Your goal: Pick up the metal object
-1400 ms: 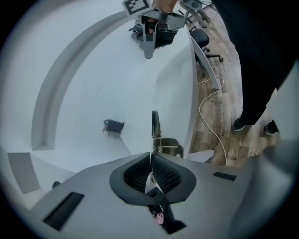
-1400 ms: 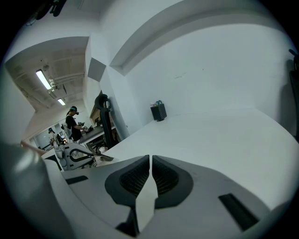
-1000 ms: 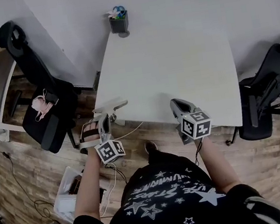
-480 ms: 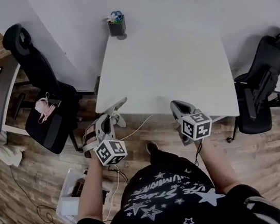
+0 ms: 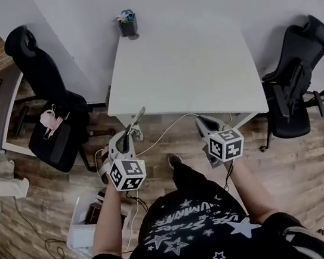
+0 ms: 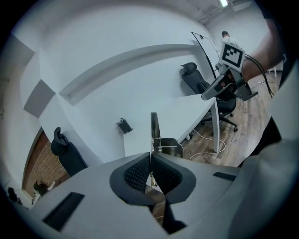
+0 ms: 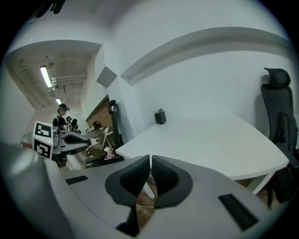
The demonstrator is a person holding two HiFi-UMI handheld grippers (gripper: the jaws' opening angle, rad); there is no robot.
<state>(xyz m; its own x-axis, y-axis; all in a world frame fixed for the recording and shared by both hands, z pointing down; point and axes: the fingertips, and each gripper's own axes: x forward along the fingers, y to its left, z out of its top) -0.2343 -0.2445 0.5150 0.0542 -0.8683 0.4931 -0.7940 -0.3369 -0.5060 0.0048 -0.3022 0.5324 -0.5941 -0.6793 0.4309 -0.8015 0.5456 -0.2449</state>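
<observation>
The metal object (image 5: 132, 121) is a thin spring clamp with a long flat blade. My left gripper (image 5: 128, 134) is shut on it and holds it in the air just in front of the white table's (image 5: 182, 62) near edge. In the left gripper view the metal object (image 6: 155, 133) stands upright out of the pads, which pinch its lower end, so my left gripper (image 6: 150, 161) is shut. My right gripper (image 5: 201, 123) hovers over the floor before the table. In its own view the right gripper (image 7: 150, 161) is shut, and nothing is between its pads.
A dark pen holder (image 5: 128, 25) stands at the table's far edge. Black office chairs stand at the left (image 5: 51, 112) and at the right (image 5: 294, 82). A white box (image 5: 88, 221) and cables lie on the wooden floor by my left side.
My left gripper has drawn back from the table's edge with the metal object, which now tilts more upright. The right gripper has hardly moved.
</observation>
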